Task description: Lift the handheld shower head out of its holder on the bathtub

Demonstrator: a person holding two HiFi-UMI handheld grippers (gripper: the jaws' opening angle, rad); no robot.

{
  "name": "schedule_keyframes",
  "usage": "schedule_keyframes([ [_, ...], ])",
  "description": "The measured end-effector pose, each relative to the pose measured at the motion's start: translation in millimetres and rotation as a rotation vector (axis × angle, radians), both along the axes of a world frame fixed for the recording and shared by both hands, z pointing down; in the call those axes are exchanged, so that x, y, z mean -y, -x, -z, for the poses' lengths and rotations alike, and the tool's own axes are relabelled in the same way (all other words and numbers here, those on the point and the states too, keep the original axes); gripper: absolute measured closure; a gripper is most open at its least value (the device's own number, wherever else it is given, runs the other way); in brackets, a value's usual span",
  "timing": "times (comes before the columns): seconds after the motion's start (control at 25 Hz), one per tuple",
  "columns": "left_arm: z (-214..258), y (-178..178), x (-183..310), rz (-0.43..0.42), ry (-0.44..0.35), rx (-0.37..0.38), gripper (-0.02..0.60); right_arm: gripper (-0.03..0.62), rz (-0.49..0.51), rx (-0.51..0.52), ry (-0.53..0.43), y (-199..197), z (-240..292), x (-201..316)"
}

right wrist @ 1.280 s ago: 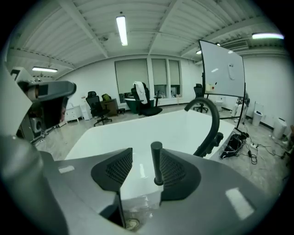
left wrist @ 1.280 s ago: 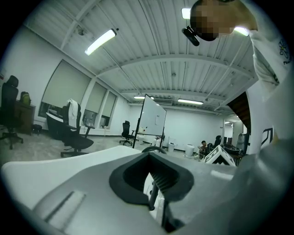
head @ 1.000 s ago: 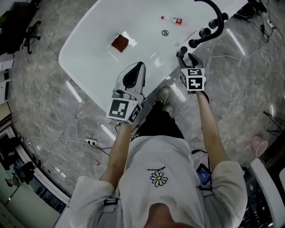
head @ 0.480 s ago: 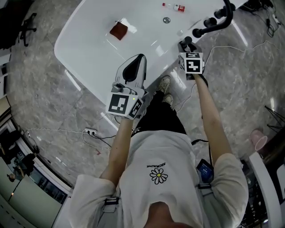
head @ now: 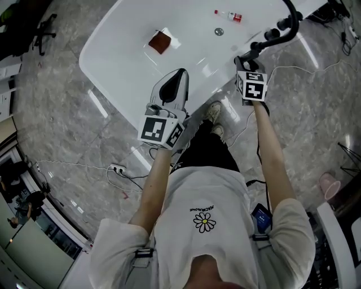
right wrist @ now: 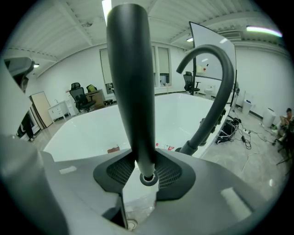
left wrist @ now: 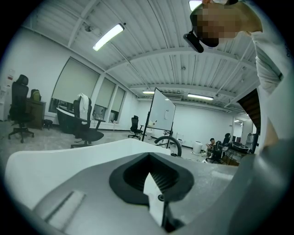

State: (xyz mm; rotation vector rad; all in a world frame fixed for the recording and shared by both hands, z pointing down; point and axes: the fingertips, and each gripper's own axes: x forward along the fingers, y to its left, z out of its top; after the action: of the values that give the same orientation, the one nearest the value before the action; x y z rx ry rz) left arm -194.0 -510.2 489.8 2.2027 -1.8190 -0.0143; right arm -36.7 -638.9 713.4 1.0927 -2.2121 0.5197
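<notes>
The handheld shower head (head: 255, 47) is a dark rod that stands in its holder on the rim of the white bathtub (head: 113, 56). In the right gripper view its handle (right wrist: 131, 82) rises straight up between the jaws. My right gripper (head: 243, 58) (right wrist: 146, 170) has just been closing, with the handle between its jaws, and both pads now lie against it just above the holder ring (right wrist: 147, 179). My left gripper (head: 176, 80) (left wrist: 154, 183) hangs over the tub's near rim, its jaws together on nothing.
A curved dark faucet spout (head: 290, 17) (right wrist: 216, 87) and round knobs (head: 272, 34) stand just beyond the shower head. In the tub lie a brown block (head: 160, 42), a small bottle (head: 228, 15) and the drain (head: 219, 32). Cables run over the floor on the right.
My right gripper has come down onto the shower handle and its jaws have narrowed around it. The left gripper has stayed over the tub rim.
</notes>
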Motion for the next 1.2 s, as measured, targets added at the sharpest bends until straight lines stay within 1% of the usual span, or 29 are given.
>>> schedule_keyframes([
  [0.12,21.6,-1.0,0.5,-0.005,-0.051,0.007,0.581,0.441,-0.008,0.033,-0.06,-1.9,38.4,-4.2],
  [0.24,52.1,-6.1,-8.6,-0.015,-0.097,0.016,0.581,0.441,-0.006,0.08,-0.12,-3.8,91.3,-22.7],
  [0.32,80.1,-9.2,-11.0,-0.018,-0.139,0.018,0.581,0.441,-0.02,0.133,-0.181,-4.7,141.4,-27.9],
  [0.44,125.0,-14.6,-4.1,-0.023,-0.238,0.039,0.58,0.441,-0.057,0.223,-0.31,-7.7,231.9,-20.7],
  [0.48,138.6,-17.8,-3.9,-0.023,-0.259,0.049,0.581,0.441,-0.066,0.247,-0.345,-10.1,259.7,-22.4],
  [0.6,172.4,-27.7,-10.6,-0.01,-0.3,0.064,0.581,0.441,-0.083,0.3,-0.42,-20.6,328.5,-42.5],
  [0.72,204.0,-36.1,-17.2,0.0,-0.345,0.068,0.581,0.442,-0.092,0.357,-0.485,-31.8,383.2,-67.6],
  [0.88,241.9,-40.1,-25.3,-0.001,-0.416,0.077,0.581,0.442,-0.095,0.446,-0.561,-38.2,439.4,-99.1],
  [0.96,256.4,-42.1,-31.0,-0.001,-0.436,0.077,0.581,0.442,-0.086,0.471,-0.595,-40.4,461.9,-115.9],
  [1.12,277.5,-55.8,-37.0,-0.009,-0.457,0.099,0.581,0.441,-0.066,0.462,-0.672,-48.3,488.5,-135.9],
  [1.2,281.4,-66.2,-39.5,-0.02,-0.465,0.118,0.581,0.442,-0.062,0.458,-0.683,-51.8,488.9,-140.8],
])
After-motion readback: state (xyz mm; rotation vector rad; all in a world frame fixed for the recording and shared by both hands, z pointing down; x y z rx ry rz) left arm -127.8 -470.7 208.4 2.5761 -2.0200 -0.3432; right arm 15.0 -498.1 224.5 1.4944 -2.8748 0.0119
